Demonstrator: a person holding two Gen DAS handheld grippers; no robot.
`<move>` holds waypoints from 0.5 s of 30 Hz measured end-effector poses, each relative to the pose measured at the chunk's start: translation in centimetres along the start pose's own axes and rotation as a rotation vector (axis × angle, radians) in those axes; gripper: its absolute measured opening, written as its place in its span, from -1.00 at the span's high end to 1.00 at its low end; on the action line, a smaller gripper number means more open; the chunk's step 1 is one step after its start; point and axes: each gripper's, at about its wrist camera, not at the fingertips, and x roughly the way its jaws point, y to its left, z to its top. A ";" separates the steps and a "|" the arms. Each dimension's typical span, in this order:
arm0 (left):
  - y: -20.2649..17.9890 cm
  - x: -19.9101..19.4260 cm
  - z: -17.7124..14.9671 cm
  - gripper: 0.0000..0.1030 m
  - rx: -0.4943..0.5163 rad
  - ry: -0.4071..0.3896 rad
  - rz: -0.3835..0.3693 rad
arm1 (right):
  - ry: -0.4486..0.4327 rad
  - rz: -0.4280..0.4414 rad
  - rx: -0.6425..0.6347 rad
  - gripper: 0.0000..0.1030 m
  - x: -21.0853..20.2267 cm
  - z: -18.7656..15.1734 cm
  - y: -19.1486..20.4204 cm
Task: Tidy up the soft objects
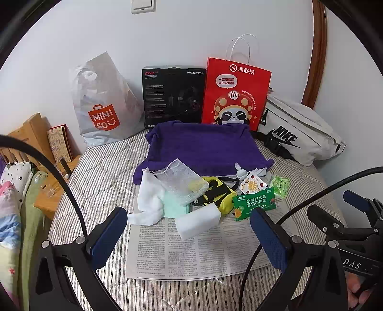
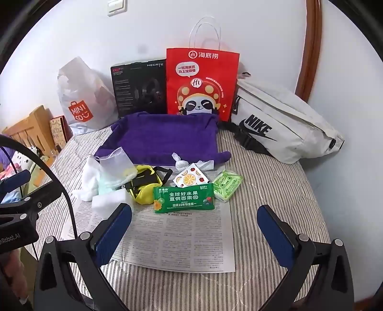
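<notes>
A: From the left wrist view, what do you see?
B: The left gripper (image 1: 189, 235) hangs with its jaws spread wide and empty above a newspaper (image 1: 191, 248). The soft things lie just beyond: a white sponge (image 1: 198, 221), white cloth (image 1: 149, 198), mesh pouch (image 1: 183, 181), yellow bag (image 1: 219, 195).

A: And the right wrist view?
B: The right gripper (image 2: 195, 233) also gapes, holding nothing. A green packet (image 2: 183, 198) lies just ahead, in front of the purple towel tray (image 2: 162, 136).

A striped bed (image 1: 100, 181) stands against a pale wall (image 1: 191, 36) bearing a light switch (image 1: 143, 6).
</notes>
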 end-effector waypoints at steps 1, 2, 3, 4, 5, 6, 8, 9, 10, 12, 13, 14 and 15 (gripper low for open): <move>0.1 -0.1 -0.1 -1.00 -0.002 -0.002 -0.002 | -0.001 0.000 0.001 -0.99 -0.1 0.0 0.0; 0.2 -0.1 -0.1 -1.00 -0.002 -0.003 -0.003 | 0.000 0.000 0.003 -0.99 -0.1 0.1 -0.1; 0.2 -0.1 -0.1 -1.00 -0.001 -0.003 -0.001 | 0.000 0.002 0.005 -0.99 -0.1 0.1 -0.1; 0.2 -0.2 -0.1 -1.00 -0.001 -0.004 0.001 | 0.000 0.002 0.005 -0.99 -0.1 0.0 -0.1; 0.3 -0.2 -0.2 -1.00 -0.003 -0.005 0.000 | 0.003 0.001 0.005 -0.99 -0.1 0.0 -0.1; 0.4 -0.2 -0.2 -1.00 -0.002 -0.006 -0.002 | 0.005 0.002 0.005 -0.99 -0.1 0.0 -0.2; 0.4 -0.3 -0.2 -1.00 -0.004 -0.006 0.000 | 0.005 0.006 0.004 -1.00 -0.1 -0.1 -0.2; 0.4 -0.3 -0.2 -1.00 -0.003 -0.005 -0.001 | 0.006 0.006 0.006 -1.00 -0.1 0.0 -0.2; 0.5 -0.3 -0.2 -1.00 -0.002 -0.003 -0.002 | 0.006 0.005 0.007 -1.00 -0.1 0.0 -0.2; 0.5 -0.4 -0.3 -1.00 0.002 -0.002 -0.001 | 0.008 0.004 0.005 -0.99 0.0 0.0 -0.2; 0.4 -0.4 -0.4 -1.00 0.003 -0.003 -0.001 | 0.007 0.004 0.005 -1.00 0.0 0.0 -0.2; 0.4 -0.4 -0.4 -1.00 0.004 -0.002 0.001 | 0.008 0.003 0.006 -0.99 0.0 0.0 -0.2; 0.3 -0.4 -0.5 -1.00 0.004 -0.003 0.002 | 0.010 0.003 0.007 -0.99 0.1 0.0 -0.3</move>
